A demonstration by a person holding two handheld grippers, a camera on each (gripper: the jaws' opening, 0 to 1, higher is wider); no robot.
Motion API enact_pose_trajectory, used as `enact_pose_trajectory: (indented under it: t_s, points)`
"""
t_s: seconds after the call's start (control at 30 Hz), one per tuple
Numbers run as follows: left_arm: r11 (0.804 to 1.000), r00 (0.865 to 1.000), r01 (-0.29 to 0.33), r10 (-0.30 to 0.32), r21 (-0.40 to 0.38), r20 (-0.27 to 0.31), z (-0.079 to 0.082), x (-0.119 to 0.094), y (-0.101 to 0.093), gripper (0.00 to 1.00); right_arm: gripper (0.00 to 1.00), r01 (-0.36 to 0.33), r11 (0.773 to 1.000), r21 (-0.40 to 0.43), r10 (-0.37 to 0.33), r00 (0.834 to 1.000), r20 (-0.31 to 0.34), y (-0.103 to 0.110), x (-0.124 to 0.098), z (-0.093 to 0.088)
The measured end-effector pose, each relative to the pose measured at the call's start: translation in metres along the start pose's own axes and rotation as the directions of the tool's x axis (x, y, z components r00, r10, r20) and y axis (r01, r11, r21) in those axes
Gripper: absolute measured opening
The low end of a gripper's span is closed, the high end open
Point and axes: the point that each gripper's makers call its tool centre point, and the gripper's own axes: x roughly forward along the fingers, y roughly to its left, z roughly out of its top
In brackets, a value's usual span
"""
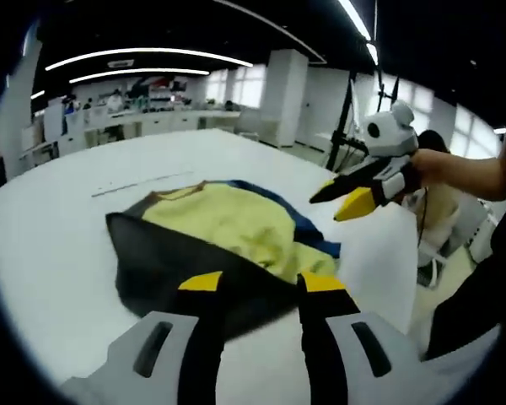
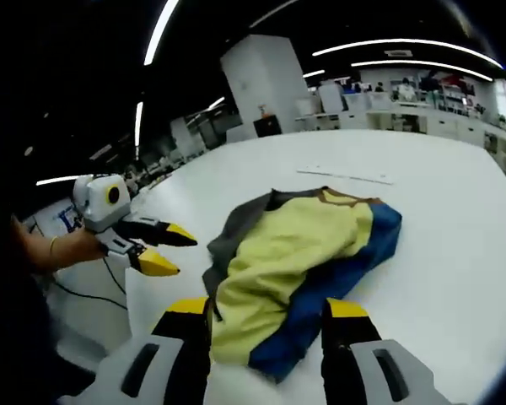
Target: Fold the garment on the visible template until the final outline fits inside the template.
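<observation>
A wide white table [image 1: 59, 253] spreads across the left gripper view and carries the whole scene; in the right gripper view the same table [image 2: 455, 236] runs back toward a bright room of benches and ceiling strip lights. A thin pale line [image 1: 143, 183] lies on the tabletop beyond the cloth, and it shows again as a short strip [image 2: 344, 175] in the right gripper view; whether it is part of a template cannot be told.

The garment [image 1: 228, 228] lies bunched on the table near its edge, a yellow panel uppermost with a dark grey part toward the left gripper and a blue edge on the far side. From the right gripper view the garment [image 2: 304, 253] shows yellow in the middle, blue along the near right edge and grey at the far left, crumpled and not laid flat.

The left gripper [image 1: 261, 283] hangs just over the grey part, its yellow-tipped jaws set apart with nothing between them. The right gripper [image 2: 266, 308] hovers at the near edge of the cloth, its jaws likewise spread and gripping nothing; in the left gripper view it [image 1: 341, 201] is held by a hand [image 1: 428, 164] off the table's right side, clear of the garment
</observation>
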Motion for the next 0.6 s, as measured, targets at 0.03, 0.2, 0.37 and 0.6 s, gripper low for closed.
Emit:
enact_pose_trajectory:
  t_s: [0.03, 0.2, 0.37, 0.6]
  points:
    - [1.0, 1.0, 0.002, -0.003, -0.013, -0.002, -0.002, 0.002, -0.002, 0.29, 0.49, 0.002, 1.0, -0.003, -0.002, 1.0, 0.001, 0.001, -0.001, -0.004]
    - [1.0, 0.998, 0.022, -0.023, -0.019, -0.056, -0.018, 0.011, -0.019, 0.26, 0.48, 0.014, 1.0, 0.015, -0.014, 1.0, -0.012, 0.001, -0.002, -0.019]
    - [1.0, 0.996, -0.012, 0.013, 0.02, -0.088, -0.028, 0.02, -0.023, 0.25, 0.45, 0.038, 0.998, 0.041, -0.037, 0.999, -0.017, -0.001, -0.005, -0.034]
    - [0.997, 0.992, -0.055, 0.06, 0.054, -0.111, -0.033, 0.03, -0.021, 0.19, 0.38, 0.076, 0.996, 0.043, -0.075, 0.997, -0.029, -0.005, -0.008, -0.049]
